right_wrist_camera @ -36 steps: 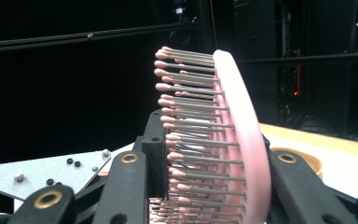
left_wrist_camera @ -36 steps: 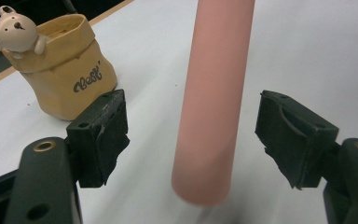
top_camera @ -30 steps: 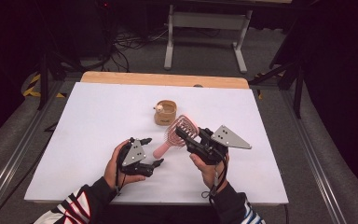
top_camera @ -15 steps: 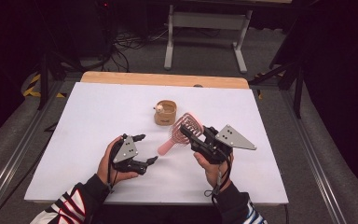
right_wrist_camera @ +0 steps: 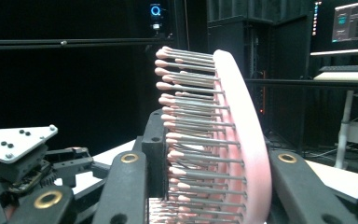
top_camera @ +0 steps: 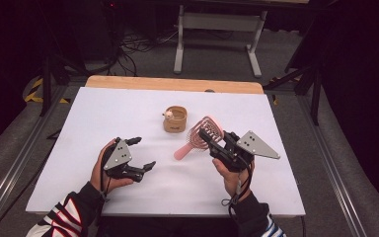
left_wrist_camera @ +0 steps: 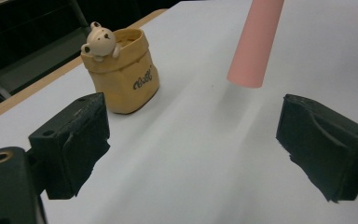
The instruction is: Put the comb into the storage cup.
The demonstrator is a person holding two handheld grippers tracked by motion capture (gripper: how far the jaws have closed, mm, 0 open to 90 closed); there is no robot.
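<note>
Pink hairbrush, metal-looking pins w/ pink tips, tilted.

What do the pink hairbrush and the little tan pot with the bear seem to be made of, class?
Pink hairbrush: likely smooth matte plastic, with thin metal-looking bristles tipped in pink.
Tan pot: probably ceramic or resin moulded like a creased paper bag, matte, with printed lettering; the look leaves it open.

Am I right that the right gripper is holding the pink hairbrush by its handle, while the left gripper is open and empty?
Not quite: the right gripper is shut on the pink hairbrush at its bristled head, not the handle, as the right gripper view shows. The handle hangs free. The left gripper is indeed open and empty.
</note>
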